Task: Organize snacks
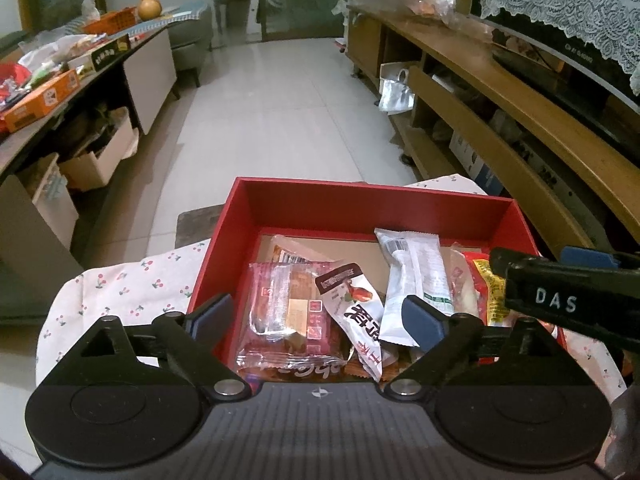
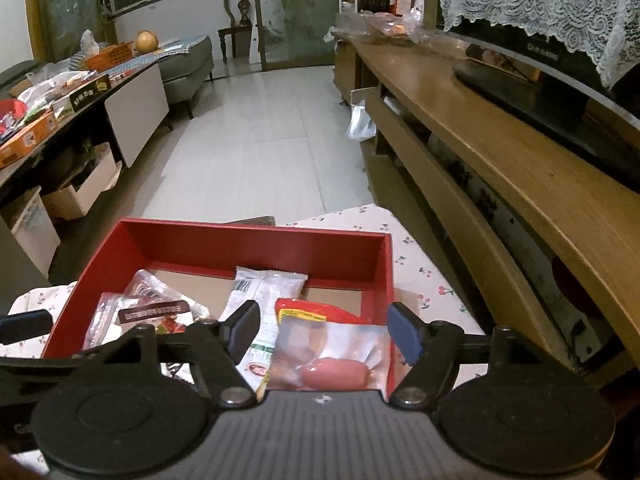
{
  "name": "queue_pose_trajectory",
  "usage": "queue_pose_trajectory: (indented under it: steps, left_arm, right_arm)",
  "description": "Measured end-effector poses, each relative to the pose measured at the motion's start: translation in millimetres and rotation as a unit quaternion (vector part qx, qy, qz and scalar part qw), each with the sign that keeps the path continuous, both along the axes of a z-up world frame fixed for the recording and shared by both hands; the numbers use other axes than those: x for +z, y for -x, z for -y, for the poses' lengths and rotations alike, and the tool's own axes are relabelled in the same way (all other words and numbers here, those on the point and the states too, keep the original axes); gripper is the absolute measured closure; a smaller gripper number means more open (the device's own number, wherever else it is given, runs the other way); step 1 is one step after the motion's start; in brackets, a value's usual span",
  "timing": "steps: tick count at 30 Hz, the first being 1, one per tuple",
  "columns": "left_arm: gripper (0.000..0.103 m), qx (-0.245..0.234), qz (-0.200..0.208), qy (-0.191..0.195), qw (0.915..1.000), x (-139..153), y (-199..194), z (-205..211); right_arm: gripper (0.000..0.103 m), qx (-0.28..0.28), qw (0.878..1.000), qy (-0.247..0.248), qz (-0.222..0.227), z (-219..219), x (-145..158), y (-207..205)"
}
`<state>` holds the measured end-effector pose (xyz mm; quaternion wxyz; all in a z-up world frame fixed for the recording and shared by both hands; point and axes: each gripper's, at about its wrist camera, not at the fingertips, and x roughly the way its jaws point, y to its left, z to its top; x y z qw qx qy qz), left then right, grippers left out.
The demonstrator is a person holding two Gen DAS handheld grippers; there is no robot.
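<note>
Wrapped snacks [image 1: 304,312] lie jumbled flat in the open red box [image 1: 360,200].

One red box [image 1: 400,204]; about six snack packets [image 1: 292,312], some overlapping.

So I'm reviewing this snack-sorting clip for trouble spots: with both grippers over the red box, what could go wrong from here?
1. The two tools are crowded: the right hand-held gripper already reaches across beside the left hand-held gripper, so they could bump.
2. The packets overlap, the date packet lying on the pastry packet, so a grab may drag two at once.
3. The red box sits on loose cloth and might slide if pushed.
</note>
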<state>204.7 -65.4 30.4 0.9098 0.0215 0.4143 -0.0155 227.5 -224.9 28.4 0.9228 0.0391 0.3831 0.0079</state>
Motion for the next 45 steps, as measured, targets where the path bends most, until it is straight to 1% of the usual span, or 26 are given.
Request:
queue_pose_trajectory:
  steps: [6,8,11,14,16,19,27,29,31,33,35,37,39,43,45]
  left_arm:
    - [0.009,0.005,0.004,-0.002,1.0,2.3,3.0,-0.8]
    - [0.005,0.007,0.006,0.005,1.0,4.1,6.1,-3.1]
    - [0.004,0.008,0.005,0.016,0.9998,6.6,12.7,-5.2]
    - [0.002,0.009,0.014,0.011,0.9998,10.0,24.2,-5.7]
    - [0.0,0.01,0.027,0.004,0.9996,13.4,34.6,-5.4]
    - [0.0,0.007,0.045,-0.003,0.999,18.6,52.2,-4.4]
    - [0.0,-0.013,0.062,0.004,0.998,26.1,89.1,-2.1]
    - [0.0,-0.017,0.064,-0.006,0.9978,25.5,95.3,0.5]
    - [0.0,-0.024,0.067,-0.024,0.9972,25.6,101.7,5.6]
    - [0.0,-0.029,0.069,-0.051,0.9958,26.4,107.7,13.4]
    - [0.0,-0.028,0.078,-0.092,0.9923,27.5,115.2,22.8]
    - [0.0,-0.026,0.087,-0.114,0.9893,27.6,122.2,27.7]
    - [0.0,-0.03,0.083,-0.109,0.9902,25.1,124.9,27.5]
    - [0.0,-0.04,0.049,-0.065,0.9959,16.8,120.0,18.4]
    - [0.0,-0.038,0.038,-0.051,0.9973,13.7,120.2,15.9]
  right_arm:
    - [0.019,-0.012,1.0,-0.007,0.006,9.9,6.9,8.1]
    - [0.019,-0.009,1.0,-0.007,0.007,9.6,9.3,14.9]
    - [0.019,-0.008,1.0,-0.009,0.01,9.2,14.0,29.8]
    - [0.019,-0.005,1.0,-0.017,0.017,9.0,20.9,47.9]
    - [0.018,-0.004,1.0,-0.018,0.021,8.6,24.7,60.7]
    - [0.018,-0.001,0.999,-0.027,0.024,7.6,27.2,80.0]
    - [0.017,0.001,0.998,-0.038,0.042,8.9,35.9,129.3]
    - [0.017,0.002,0.998,-0.039,0.04,8.1,34.9,139.4]
    - [0.017,0.006,0.998,-0.041,0.038,7.6,33.6,148.5]
    - [0.017,0.007,0.998,-0.041,0.039,7.4,32.7,156.2]
    - [0.017,0.008,0.998,-0.041,0.042,7.9,33.5,161.7]
    - [0.017,0.006,0.998,-0.041,0.044,8.7,33.2,166.6]
    - [0.017,0.002,0.998,-0.043,0.043,10.6,32.9,168.7]
    - [0.017,0.0,0.998,-0.044,0.038,11.7,31.0,171.3]
    - [0.017,0.002,0.998,-0.045,0.035,11.1,29.6,172.2]
